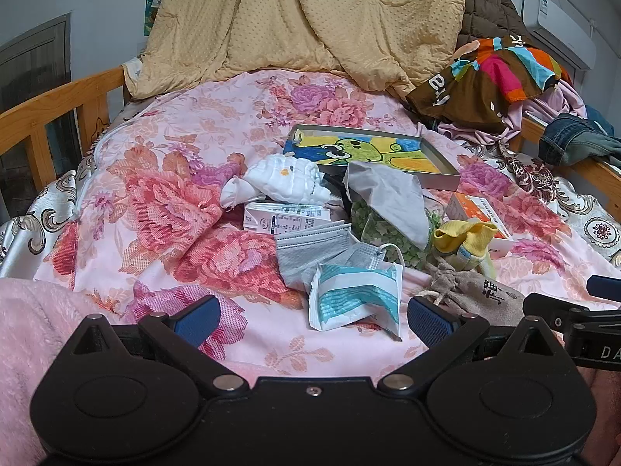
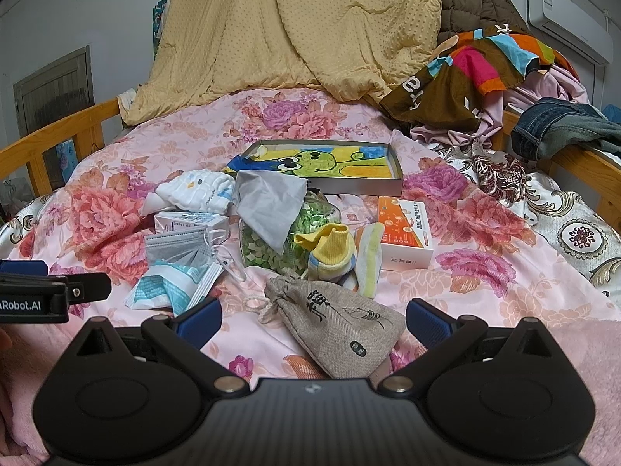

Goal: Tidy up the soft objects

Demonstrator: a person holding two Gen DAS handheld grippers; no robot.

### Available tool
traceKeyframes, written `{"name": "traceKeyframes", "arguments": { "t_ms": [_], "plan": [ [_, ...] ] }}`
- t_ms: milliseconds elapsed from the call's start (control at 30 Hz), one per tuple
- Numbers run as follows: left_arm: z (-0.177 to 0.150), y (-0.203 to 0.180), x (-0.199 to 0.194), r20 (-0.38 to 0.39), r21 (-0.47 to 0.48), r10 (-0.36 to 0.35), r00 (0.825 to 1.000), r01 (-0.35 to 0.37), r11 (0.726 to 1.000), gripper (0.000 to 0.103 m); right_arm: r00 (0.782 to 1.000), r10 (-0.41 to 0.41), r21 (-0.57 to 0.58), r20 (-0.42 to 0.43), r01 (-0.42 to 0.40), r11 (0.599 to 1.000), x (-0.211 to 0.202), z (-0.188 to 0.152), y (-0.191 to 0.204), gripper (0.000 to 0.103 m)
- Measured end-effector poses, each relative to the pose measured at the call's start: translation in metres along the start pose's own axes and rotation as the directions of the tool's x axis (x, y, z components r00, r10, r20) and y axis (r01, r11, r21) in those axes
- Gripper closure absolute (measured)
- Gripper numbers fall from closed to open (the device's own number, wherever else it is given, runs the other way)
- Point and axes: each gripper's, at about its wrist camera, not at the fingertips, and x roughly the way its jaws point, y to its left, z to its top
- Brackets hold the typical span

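Note:
A heap of small items lies on the floral bedsheet [image 1: 163,163]. My left gripper [image 1: 310,320] is open, with a white and teal mask packet [image 1: 355,299] between its fingertips and grey face masks [image 1: 310,248] just beyond. My right gripper [image 2: 313,322] is open around a linen drawstring pouch [image 2: 337,322]. Behind that pouch lie yellow baby socks [image 2: 333,252], a grey cloth [image 2: 268,198] over a bag of green pieces [image 2: 271,252], and a white padded cloth [image 2: 198,190]. The right gripper's side also shows at the right edge of the left view.
A shallow box with a frog picture [image 2: 322,163] sits mid-bed. An orange and white carton [image 2: 405,233] and a white carton [image 1: 287,221] lie in the heap. A tan quilt [image 1: 302,19] hangs behind, clothes [image 2: 485,70] pile at right, and wooden rails [image 1: 50,112] flank the bed.

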Motion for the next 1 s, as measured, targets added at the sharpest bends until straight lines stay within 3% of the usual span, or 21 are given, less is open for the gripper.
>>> {"name": "traceKeyframes", "arguments": {
  "t_ms": [300, 533, 800, 1000],
  "plan": [
    [-0.006, -0.003, -0.001, 0.007, -0.015, -0.009, 1.000, 0.010, 1.000, 0.001, 1.000, 0.002, -0.004, -0.016, -0.003, 1.000, 0.005, 0.002, 0.002, 0.000],
    [0.007, -0.004, 0.014, -0.063, -0.036, -0.061, 0.996, 0.059, 0.998, 0.001, 0.995, 0.056, 0.031, -0.088, -0.053, 0.998, 0.017, 0.008, -0.007, 0.000],
    [0.035, -0.012, 0.056, -0.185, 0.012, -0.168, 0.968, 0.173, 0.985, 0.001, 0.953, 0.181, 0.082, -0.242, -0.166, 0.983, 0.054, 0.037, -0.030, 0.000],
    [0.041, -0.023, 0.096, -0.285, 0.080, -0.158, 0.945, 0.188, 0.979, 0.001, 0.926, 0.152, 0.018, -0.345, -0.156, 0.988, 0.094, 0.057, -0.040, 0.000]
  ]
}}
